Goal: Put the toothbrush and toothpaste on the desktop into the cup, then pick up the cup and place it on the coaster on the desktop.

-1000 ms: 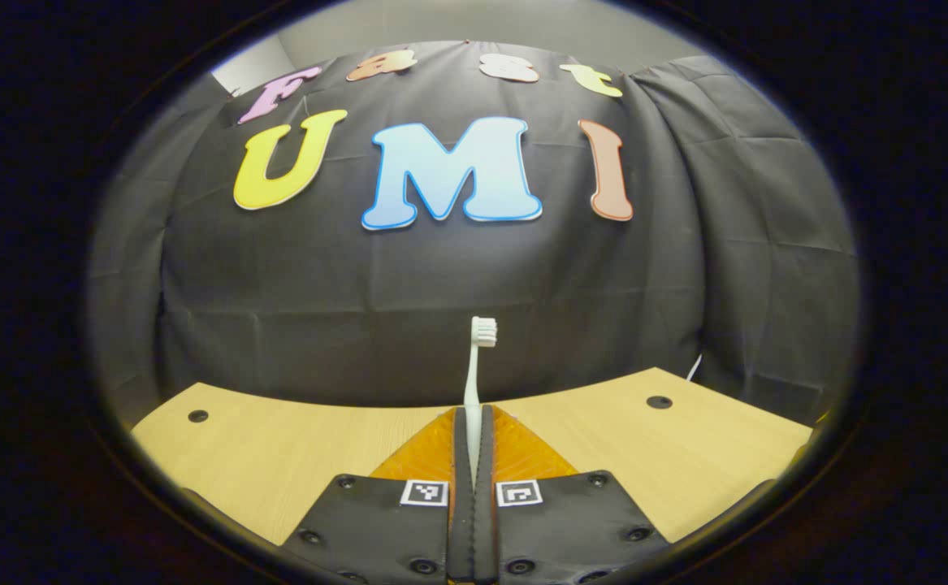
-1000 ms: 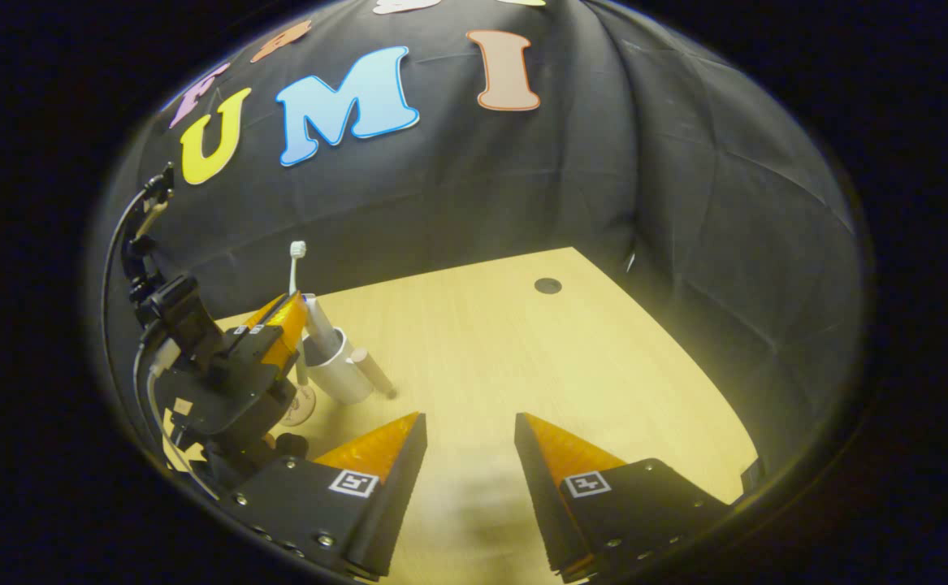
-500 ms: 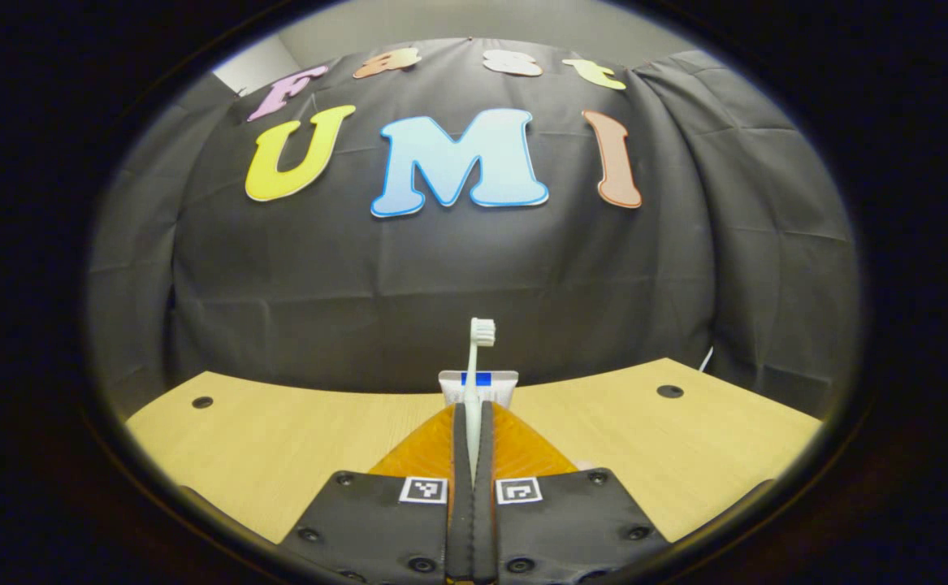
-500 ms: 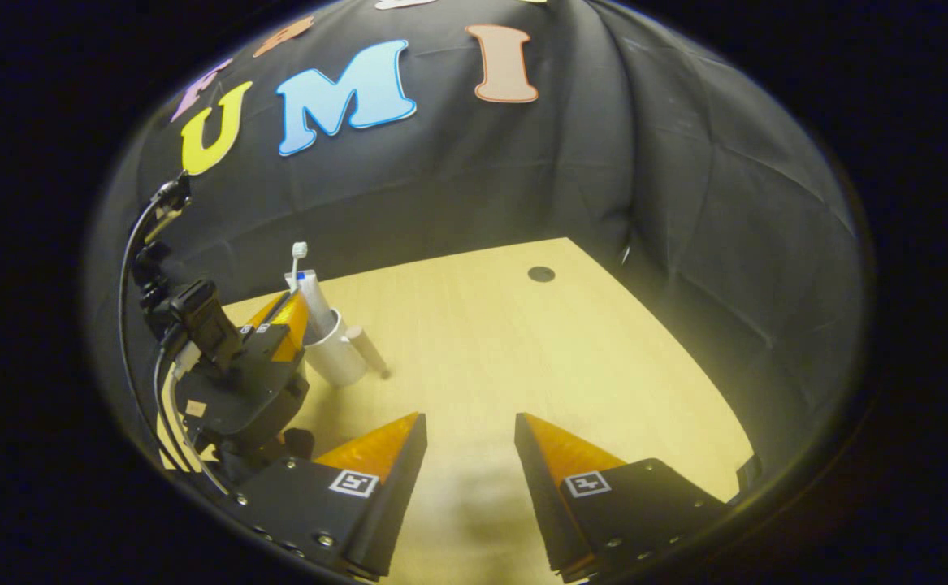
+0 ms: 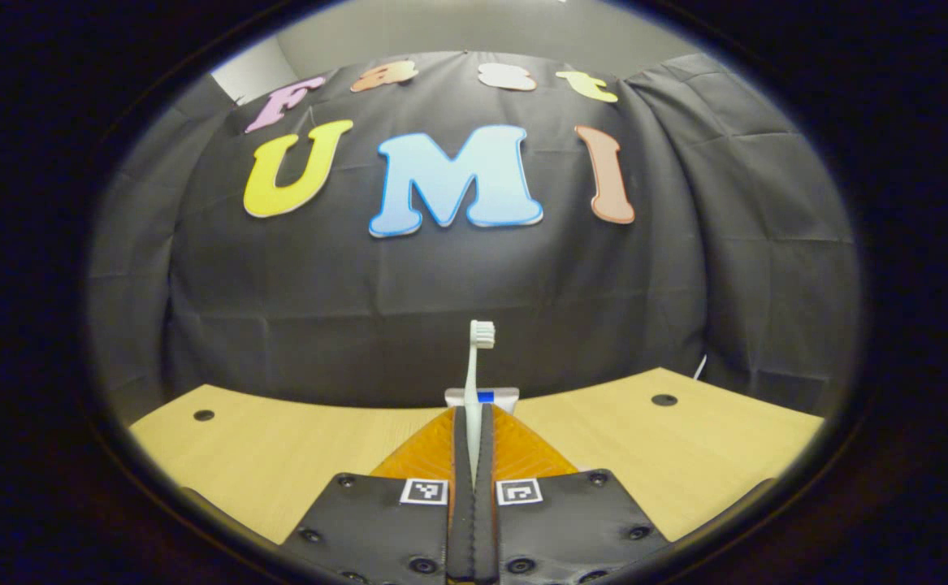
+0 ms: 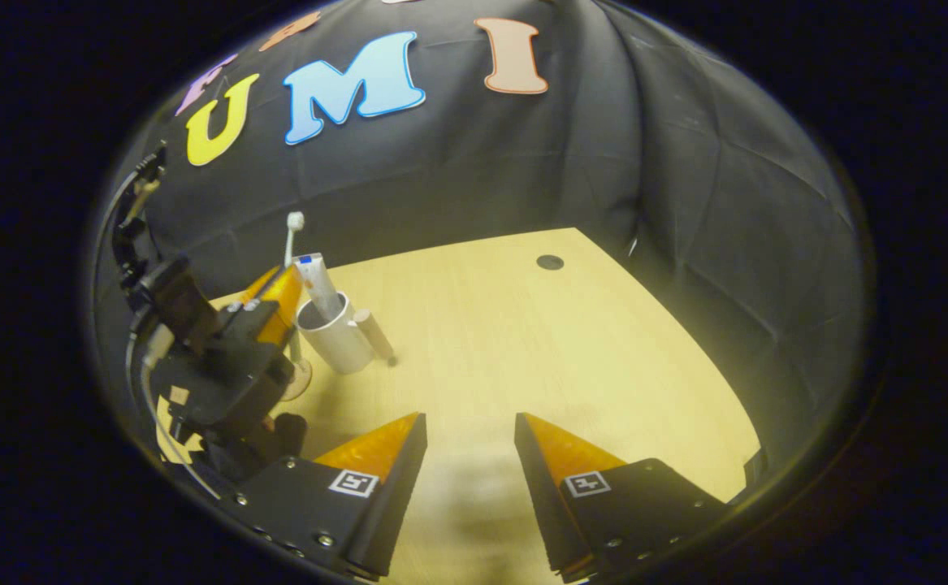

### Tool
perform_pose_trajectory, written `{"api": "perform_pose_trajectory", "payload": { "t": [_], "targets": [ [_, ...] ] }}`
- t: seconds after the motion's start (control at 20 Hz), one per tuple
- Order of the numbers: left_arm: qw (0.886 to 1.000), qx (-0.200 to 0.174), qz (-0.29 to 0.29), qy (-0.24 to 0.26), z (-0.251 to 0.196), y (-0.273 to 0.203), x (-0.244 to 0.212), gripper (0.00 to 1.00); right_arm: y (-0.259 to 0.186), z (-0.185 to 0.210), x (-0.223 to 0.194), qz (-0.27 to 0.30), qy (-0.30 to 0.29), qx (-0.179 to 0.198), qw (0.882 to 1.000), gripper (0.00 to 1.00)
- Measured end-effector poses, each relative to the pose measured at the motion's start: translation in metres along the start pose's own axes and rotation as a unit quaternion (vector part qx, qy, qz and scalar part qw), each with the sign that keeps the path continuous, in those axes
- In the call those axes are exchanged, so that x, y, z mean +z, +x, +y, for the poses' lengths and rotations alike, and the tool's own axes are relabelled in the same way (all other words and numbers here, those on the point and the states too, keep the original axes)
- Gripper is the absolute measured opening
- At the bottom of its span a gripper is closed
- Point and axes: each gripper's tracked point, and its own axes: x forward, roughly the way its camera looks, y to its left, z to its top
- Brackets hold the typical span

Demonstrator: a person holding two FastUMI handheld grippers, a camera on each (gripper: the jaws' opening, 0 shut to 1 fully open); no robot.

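My left gripper (image 5: 474, 416) is shut on the white toothbrush (image 5: 474, 366), which stands upright with its bristle head up. Just behind the fingers peeks the top of the toothpaste (image 5: 486, 396). In the right gripper view, the left gripper (image 6: 279, 286) holds the toothbrush (image 6: 290, 244) beside the left rim of the white cup (image 6: 334, 341). The toothpaste (image 6: 318, 284) leans inside the cup, and a brown handle (image 6: 374, 335) sticks out of the cup's right side. A round coaster (image 6: 300, 380) lies partly under the left gripper. My right gripper (image 6: 465, 426) hovers open over the table, with nothing between its fingers.
The wooden table (image 6: 571, 357) stretches wide to the right of the cup, with a dark round hole (image 6: 549, 262) near its far edge. Black cloth walls close the back and right sides. Cables (image 6: 128, 236) trail from the left gripper's body.
The left gripper has shifted a little beside the cup with the toothbrush; the toothpaste's top came into its view behind the fingers. The right gripper stays open.
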Motion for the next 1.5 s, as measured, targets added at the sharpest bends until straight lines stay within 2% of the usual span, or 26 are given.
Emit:
{"api": "perform_pose_trajectory", "payload": {
  "t": [0.05, 0.1, 0.2, 0.45, 0.75, 1.1, 1.15, 1.2, 1.25, 1.5],
  "targets": [
    [1.0, -0.006, -0.03, 0.002, -0.001, 0.001, 0.019, 0.09, 0.001, 0.0, -0.003, 0.002, 0.003, -0.001, 1.0, 0.71],
    [0.999, -0.009, -0.043, 0.004, -0.003, 0.005, 0.028, 0.06, 0.001, -0.001, -0.004, 0.005, 0.005, -0.002, 1.0, 0.68],
    [0.998, -0.015, -0.055, 0.013, -0.009, 0.017, 0.033, 0.06, 0.002, 0.0, -0.007, 0.009, 0.007, -0.003, 1.0, 0.68],
    [0.998, -0.022, -0.056, 0.013, -0.016, 0.034, 0.023, 0.07, 0.002, -0.003, -0.01, 0.013, 0.003, -0.012, 1.0, 0.68],
    [0.999, -0.011, -0.043, 0.004, -0.008, 0.044, -0.001, 0.07, 0.006, -0.006, -0.015, 0.024, 0.009, -0.022, 0.999, 0.68],
    [0.999, -0.004, -0.052, 0.007, -0.007, 0.042, -0.001, 0.06, 0.009, 0.0, -0.018, 0.032, 0.008, -0.017, 0.999, 0.68],
    [0.999, -0.007, -0.051, 0.009, -0.009, 0.042, -0.002, 0.11, 0.01, 0.001, -0.019, 0.033, 0.008, -0.018, 0.999, 0.68],
    [0.999, -0.011, -0.051, 0.011, -0.012, 0.043, -0.001, 0.11, 0.011, 0.002, -0.02, 0.034, 0.009, -0.018, 0.999, 0.68],
    [0.999, -0.012, -0.048, 0.013, -0.013, 0.042, -0.002, 0.17, 0.01, 0.002, -0.02, 0.036, 0.011, -0.017, 0.999, 0.68],
    [0.999, -0.012, -0.047, 0.007, -0.012, 0.039, 0.001, 0.16, 0.013, 0.004, -0.022, 0.041, 0.014, -0.015, 0.999, 0.68]
  ]
}}
